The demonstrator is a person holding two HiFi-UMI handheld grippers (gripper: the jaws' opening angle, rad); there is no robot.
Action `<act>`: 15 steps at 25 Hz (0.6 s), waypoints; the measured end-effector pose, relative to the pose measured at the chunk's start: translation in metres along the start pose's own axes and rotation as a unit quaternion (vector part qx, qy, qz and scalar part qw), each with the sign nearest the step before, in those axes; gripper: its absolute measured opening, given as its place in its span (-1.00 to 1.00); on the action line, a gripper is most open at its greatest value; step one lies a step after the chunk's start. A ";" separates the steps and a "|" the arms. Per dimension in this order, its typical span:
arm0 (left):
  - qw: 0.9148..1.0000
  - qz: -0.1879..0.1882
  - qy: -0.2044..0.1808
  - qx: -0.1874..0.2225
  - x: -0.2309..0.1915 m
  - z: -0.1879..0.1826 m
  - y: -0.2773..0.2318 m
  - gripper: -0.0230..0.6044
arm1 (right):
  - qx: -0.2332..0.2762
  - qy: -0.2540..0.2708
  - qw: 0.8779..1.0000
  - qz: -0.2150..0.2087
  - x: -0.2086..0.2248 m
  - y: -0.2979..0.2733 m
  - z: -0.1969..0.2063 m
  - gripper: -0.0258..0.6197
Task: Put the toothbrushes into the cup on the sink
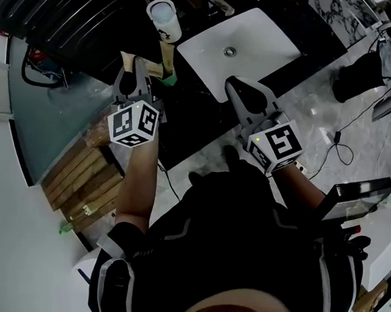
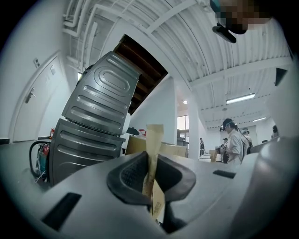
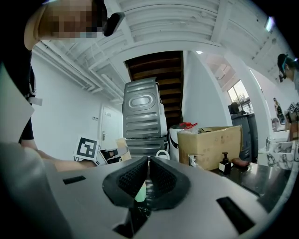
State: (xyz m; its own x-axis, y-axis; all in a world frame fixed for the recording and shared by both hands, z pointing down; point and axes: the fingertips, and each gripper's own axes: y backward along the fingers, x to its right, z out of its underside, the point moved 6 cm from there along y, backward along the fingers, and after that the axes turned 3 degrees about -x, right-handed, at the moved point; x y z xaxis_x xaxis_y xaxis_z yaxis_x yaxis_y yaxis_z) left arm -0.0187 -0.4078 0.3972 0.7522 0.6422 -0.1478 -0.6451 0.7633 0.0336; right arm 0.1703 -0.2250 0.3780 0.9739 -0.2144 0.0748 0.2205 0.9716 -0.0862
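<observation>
My left gripper (image 1: 136, 72) (image 2: 152, 173) is shut on a tan paper toothbrush pack (image 1: 128, 61) (image 2: 154, 140), which stands upright between the pads. A second tan piece with a green end (image 1: 169, 79) shows just right of that gripper. Beyond it, the white cup (image 1: 163, 19) stands on the dark counter left of the white sink (image 1: 260, 35). My right gripper (image 1: 242, 87) (image 3: 147, 175) hangs over the sink's near edge with its jaws together. A green and clear sliver shows in their slit; I cannot tell what it is.
A faucet (image 1: 219, 1) stands behind the basin. A grey ribbed appliance (image 2: 93, 121) (image 3: 144, 114) rises at the left. A cardboard box (image 3: 210, 140) and a pump bottle (image 3: 224, 164) sit on the counter at the right. Wooden slats (image 1: 85, 176) lie at lower left. People (image 2: 233, 140) stand far off.
</observation>
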 end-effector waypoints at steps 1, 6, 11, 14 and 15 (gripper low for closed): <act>1.000 -0.001 0.000 -0.003 -0.001 0.004 -0.002 -0.84 | -0.002 -0.002 1.000 0.000 0.001 0.000 0.000 -0.82; 1.000 -0.010 -0.008 -0.016 -0.001 0.029 -0.009 -0.84 | -0.014 -0.009 1.000 -0.003 0.005 -0.001 0.011 -0.82; 0.999 -0.014 -0.016 -0.030 -0.001 0.046 -0.013 -0.84 | -0.029 -0.019 0.999 0.007 0.011 0.000 0.023 -0.82; 0.999 -0.018 -0.020 -0.044 -0.001 0.058 -0.016 -0.84 | -0.036 -0.027 0.999 0.004 0.011 -0.004 0.024 -0.82; 0.998 -0.019 -0.024 -0.048 -0.001 0.061 -0.016 -0.84 | -0.041 -0.030 0.999 0.005 0.010 -0.004 0.024 -0.82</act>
State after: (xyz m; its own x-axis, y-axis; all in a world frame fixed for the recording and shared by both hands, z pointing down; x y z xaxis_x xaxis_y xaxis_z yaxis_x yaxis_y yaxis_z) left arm -0.0009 -0.4166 0.4570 0.7807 0.6171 -0.0986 -0.6239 0.7787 -0.0659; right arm 0.1780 -0.2286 0.4032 0.9714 -0.1961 0.1335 0.2172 0.9616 -0.1680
